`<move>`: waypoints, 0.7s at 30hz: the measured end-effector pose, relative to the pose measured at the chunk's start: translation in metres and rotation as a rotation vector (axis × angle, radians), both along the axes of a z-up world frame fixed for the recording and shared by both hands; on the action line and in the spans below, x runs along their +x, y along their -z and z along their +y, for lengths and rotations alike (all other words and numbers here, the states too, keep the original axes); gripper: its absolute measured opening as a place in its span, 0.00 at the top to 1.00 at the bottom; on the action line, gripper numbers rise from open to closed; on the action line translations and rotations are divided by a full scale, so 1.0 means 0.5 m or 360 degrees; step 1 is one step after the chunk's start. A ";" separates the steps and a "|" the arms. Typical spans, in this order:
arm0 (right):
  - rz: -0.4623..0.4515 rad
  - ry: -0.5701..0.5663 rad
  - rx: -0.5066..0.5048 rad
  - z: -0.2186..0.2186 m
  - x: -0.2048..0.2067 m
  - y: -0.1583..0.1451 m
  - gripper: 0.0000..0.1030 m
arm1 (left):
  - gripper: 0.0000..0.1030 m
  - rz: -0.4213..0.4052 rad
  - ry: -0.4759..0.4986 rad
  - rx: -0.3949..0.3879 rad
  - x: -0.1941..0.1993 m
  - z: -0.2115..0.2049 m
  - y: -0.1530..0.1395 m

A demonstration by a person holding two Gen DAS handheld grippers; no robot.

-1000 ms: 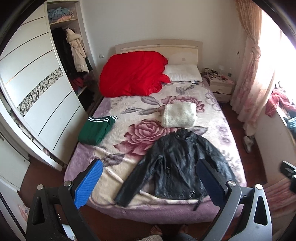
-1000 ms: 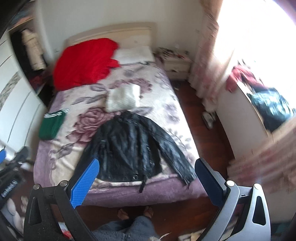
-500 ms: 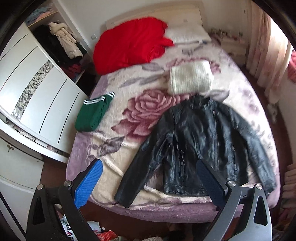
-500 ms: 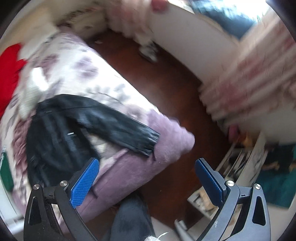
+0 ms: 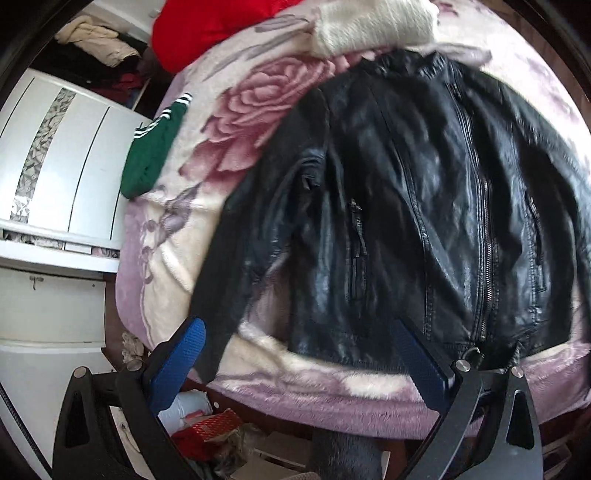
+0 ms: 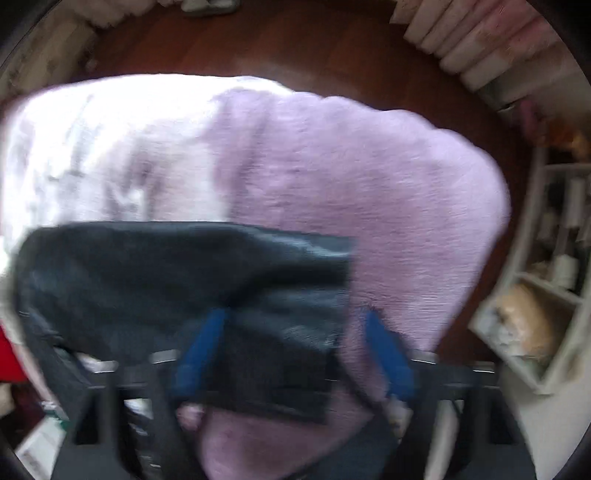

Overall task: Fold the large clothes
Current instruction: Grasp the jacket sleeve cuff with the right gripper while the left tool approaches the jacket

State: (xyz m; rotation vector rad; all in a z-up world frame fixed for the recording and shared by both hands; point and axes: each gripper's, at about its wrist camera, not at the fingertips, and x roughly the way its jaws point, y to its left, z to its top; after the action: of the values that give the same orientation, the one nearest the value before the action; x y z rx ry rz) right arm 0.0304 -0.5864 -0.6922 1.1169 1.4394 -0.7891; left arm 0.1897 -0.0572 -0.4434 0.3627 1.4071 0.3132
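the jacket (image 5: 399,206) is glossy black leather, creased, with metal zips down the front and on the pockets, a stand collar at the top of the left wrist frame and a stitched hem near the bottom. it lies face up, spread flat on the bed (image 5: 332,391), filling the centre and right of that frame, one sleeve slanting to the lower left. the bed cover is plush pile, lilac at the edge, cream with big pink roses further up. the left claw (image 5: 306,365) stands wide over the hem with nothing between its blue dimpled pads (image 5: 177,362).

in the right wrist frame, which is blurred, the sleeve cuff (image 6: 258,332) lies at lower centre on the lilac corner of the bed. the right claw (image 6: 291,354) is closing, the cuff between its blue pads (image 6: 199,350); they do not seem to press it yet.

at the top of the left frame sit a folded cream knit (image 5: 373,26), a red quilt (image 5: 210,29) and, left, a folded green top (image 5: 151,151) with white stripes. no writing can be read.
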 end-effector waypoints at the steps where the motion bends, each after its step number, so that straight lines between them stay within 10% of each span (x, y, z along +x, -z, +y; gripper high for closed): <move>1: 0.0021 -0.0034 -0.0075 0.010 0.006 -0.012 0.62 | 0.00 0.0007 0.0006 -0.0012 0.005 -0.007 0.013; 4: -0.0006 -0.0134 -0.0189 0.018 0.016 -0.057 0.88 | 0.00 0.0024 0.0027 -0.0061 0.028 -0.033 0.049; 8: -0.0039 -0.0175 -0.0423 -0.021 0.011 -0.119 0.89 | 0.00 0.0009 0.0053 -0.0121 0.046 -0.062 0.081; 11: -0.0009 -0.0244 -0.0278 -0.039 0.037 -0.088 0.88 | 0.00 0.0017 0.0060 -0.0172 0.052 -0.078 0.112; 13: -0.0029 -0.0181 -0.0166 -0.061 0.026 -0.066 0.80 | 0.00 0.0035 0.0066 -0.0201 0.059 -0.090 0.140; 16: -0.0196 0.0056 -0.0080 -0.083 -0.021 -0.061 0.36 | 0.00 0.0047 0.0081 -0.0276 0.060 -0.096 0.195; 21: -0.0360 0.0357 0.0138 -0.107 -0.077 0.006 0.32 | 0.00 0.0073 0.0119 -0.0283 0.071 -0.097 0.282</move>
State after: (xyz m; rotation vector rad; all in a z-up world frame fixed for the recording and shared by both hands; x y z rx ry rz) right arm -0.0080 -0.6399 -0.6953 1.4052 1.1817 -0.7341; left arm 0.2250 -0.1056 -0.5847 0.2766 1.4507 0.1180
